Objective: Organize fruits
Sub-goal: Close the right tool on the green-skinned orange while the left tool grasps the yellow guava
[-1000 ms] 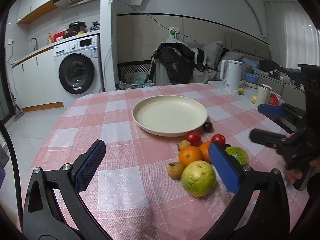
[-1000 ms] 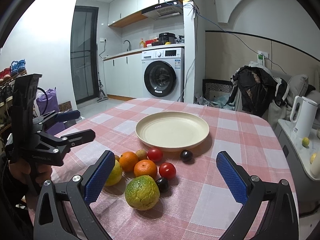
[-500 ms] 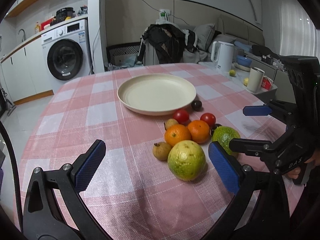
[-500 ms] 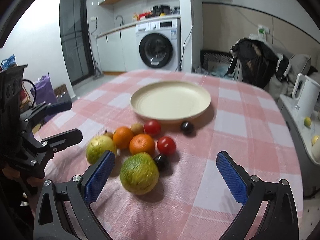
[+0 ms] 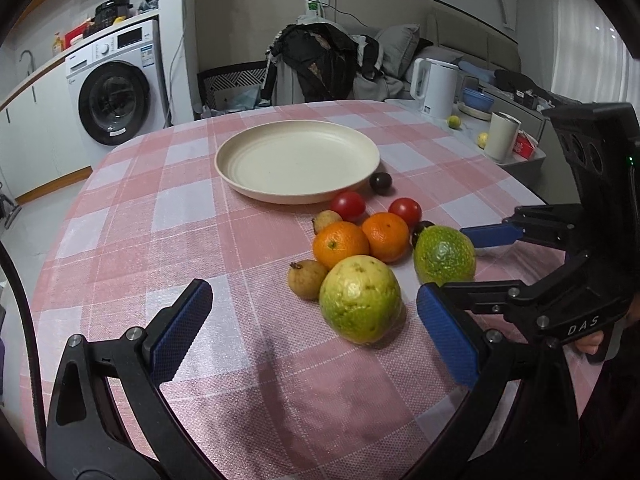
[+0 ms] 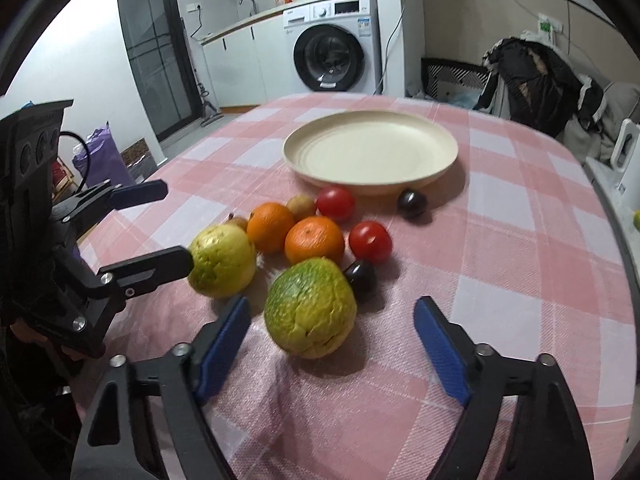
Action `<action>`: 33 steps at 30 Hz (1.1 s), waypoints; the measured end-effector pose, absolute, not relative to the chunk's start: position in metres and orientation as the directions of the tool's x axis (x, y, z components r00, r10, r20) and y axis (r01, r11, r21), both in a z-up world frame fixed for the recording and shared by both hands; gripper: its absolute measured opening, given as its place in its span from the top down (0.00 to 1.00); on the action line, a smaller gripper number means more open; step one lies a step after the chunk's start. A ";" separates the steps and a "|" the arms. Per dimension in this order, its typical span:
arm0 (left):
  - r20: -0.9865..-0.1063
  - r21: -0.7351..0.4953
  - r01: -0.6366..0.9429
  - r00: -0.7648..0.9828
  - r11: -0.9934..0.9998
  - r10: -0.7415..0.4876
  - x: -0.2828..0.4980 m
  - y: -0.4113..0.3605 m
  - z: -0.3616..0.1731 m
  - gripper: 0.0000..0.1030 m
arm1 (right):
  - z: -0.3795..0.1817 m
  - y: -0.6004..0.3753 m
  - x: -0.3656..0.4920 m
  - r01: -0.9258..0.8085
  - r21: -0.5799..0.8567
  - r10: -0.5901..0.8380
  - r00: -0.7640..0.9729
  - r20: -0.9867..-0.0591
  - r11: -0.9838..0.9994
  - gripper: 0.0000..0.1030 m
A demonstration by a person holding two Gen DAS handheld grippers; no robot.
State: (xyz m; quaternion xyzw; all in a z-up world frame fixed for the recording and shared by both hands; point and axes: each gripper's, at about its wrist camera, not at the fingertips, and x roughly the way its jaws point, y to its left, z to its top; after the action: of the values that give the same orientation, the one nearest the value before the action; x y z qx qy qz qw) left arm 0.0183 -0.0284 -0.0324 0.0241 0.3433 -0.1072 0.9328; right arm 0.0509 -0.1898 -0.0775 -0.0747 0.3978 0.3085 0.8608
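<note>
Right wrist view, right hand-held gripper (image 6: 332,340) spread around mottled green fruit (image 6: 310,307), left hand-held gripper (image 5: 314,328) spread, yellow-green fruit (image 5: 360,299) at its 1 o'clock.

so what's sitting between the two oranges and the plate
A red tomato and a small brownish fruit lie between the oranges and the plate, clearest in the right wrist view.

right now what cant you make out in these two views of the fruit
- Small dark fruit, left wrist view: mostly hidden behind the green citrus and an orange.
- Brown fruit, right wrist view: only its top shows behind the yellow-green guava.
- Items on the washing machine: too small to identify.
</note>
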 end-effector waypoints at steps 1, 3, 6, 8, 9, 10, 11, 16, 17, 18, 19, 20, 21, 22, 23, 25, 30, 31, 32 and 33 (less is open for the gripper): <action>-0.647 -0.028 0.219 0.740 0.975 -0.185 0.017 -0.030 -0.032 0.01 | -0.079 -0.190 0.051 -0.596 0.133 0.483 0.478 -0.734 0.792 0.24; -0.653 -0.023 0.226 0.735 0.974 -0.186 0.018 -0.032 -0.032 0.04 | -0.081 -0.190 0.052 -0.600 0.169 0.503 0.445 -0.741 0.781 0.27; -0.657 -0.024 0.237 0.729 0.971 -0.194 0.018 -0.034 -0.032 0.06 | -0.081 -0.189 0.051 -0.607 0.176 0.510 0.435 -0.743 0.775 0.28; -0.663 -0.037 0.250 0.718 0.968 -0.211 0.018 -0.035 -0.033 0.12 | -0.082 -0.188 0.051 -0.610 0.181 0.513 0.427 -0.745 0.772 0.29; -0.668 -0.044 0.254 0.712 0.966 -0.217 0.018 -0.035 -0.034 0.14 | -0.082 -0.188 0.051 -0.611 0.185 0.515 0.423 -0.746 0.770 0.32; -0.676 -0.052 0.259 0.702 0.965 -0.225 0.019 -0.036 -0.035 0.18 | -0.082 -0.187 0.052 -0.610 0.188 0.515 0.419 -0.748 0.769 0.35; -0.688 -0.061 0.264 0.688 0.963 -0.232 0.020 -0.037 -0.037 0.22 | -0.082 -0.187 0.052 -0.609 0.192 0.516 0.416 -0.749 0.770 0.35; -0.707 -0.091 0.288 0.656 0.953 -0.265 0.022 -0.040 -0.042 0.34 | -0.085 -0.185 0.053 -0.607 0.215 0.527 0.398 -0.751 0.765 0.43; -0.712 -0.097 0.294 0.647 0.951 -0.272 0.022 -0.041 -0.043 0.36 | -0.085 -0.185 0.053 -0.603 0.219 0.527 0.397 -0.752 0.767 0.45; -0.715 -0.098 0.299 0.642 0.949 -0.276 0.022 -0.042 -0.044 0.37 | -0.085 -0.184 0.054 -0.600 0.224 0.527 0.394 -0.753 0.768 0.47; -0.717 -0.095 0.303 0.640 0.948 -0.276 0.022 -0.044 -0.045 0.38 | -0.085 -0.184 0.055 -0.598 0.227 0.528 0.393 -0.753 0.769 0.49; -0.718 -0.093 0.304 0.639 0.948 -0.276 0.022 -0.045 -0.045 0.39 | -0.085 -0.184 0.056 -0.595 0.235 0.532 0.390 -0.751 0.768 0.49; -0.720 -0.092 0.305 0.637 0.948 -0.275 0.022 -0.045 -0.046 0.39 | -0.086 -0.185 0.056 -0.593 0.242 0.535 0.387 -0.751 0.768 0.49; -0.722 -0.099 0.307 0.633 0.947 -0.281 0.023 -0.045 -0.046 0.40 | -0.086 -0.185 0.057 -0.590 0.246 0.536 0.385 -0.751 0.769 0.51; -0.723 -0.106 0.306 0.630 0.946 -0.285 0.024 -0.045 -0.047 0.42 | -0.086 -0.185 0.057 -0.588 0.249 0.537 0.385 -0.751 0.770 0.51; -0.727 -0.116 0.303 0.623 0.946 -0.289 0.026 -0.044 -0.048 0.46 | -0.088 -0.184 0.058 -0.589 0.249 0.536 0.383 -0.752 0.769 0.52; -0.735 -0.126 0.309 0.609 0.943 -0.298 0.029 -0.046 -0.050 0.55 | -0.086 -0.183 0.054 -0.599 0.220 0.527 0.403 -0.748 0.770 0.53; -0.736 -0.128 0.309 0.607 0.942 -0.299 0.030 -0.047 -0.049 0.55 | -0.085 -0.182 0.053 -0.602 0.216 0.527 0.405 -0.747 0.769 0.53; -0.739 -0.131 0.306 0.604 0.943 -0.299 0.031 -0.047 -0.050 0.55 | -0.085 -0.182 0.053 -0.604 0.212 0.527 0.408 -0.746 0.768 0.53; -0.741 -0.135 0.304 0.600 0.943 -0.299 0.033 -0.047 -0.051 0.55 | -0.084 -0.182 0.052 -0.606 0.210 0.527 0.409 -0.744 0.767 0.53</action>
State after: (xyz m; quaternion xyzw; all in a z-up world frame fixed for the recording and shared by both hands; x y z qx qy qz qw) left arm 0.0329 -0.0468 -0.0508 0.0028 0.4139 -0.1687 0.8946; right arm 0.0520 -0.1822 -0.0842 -0.0463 0.4254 0.3381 0.8382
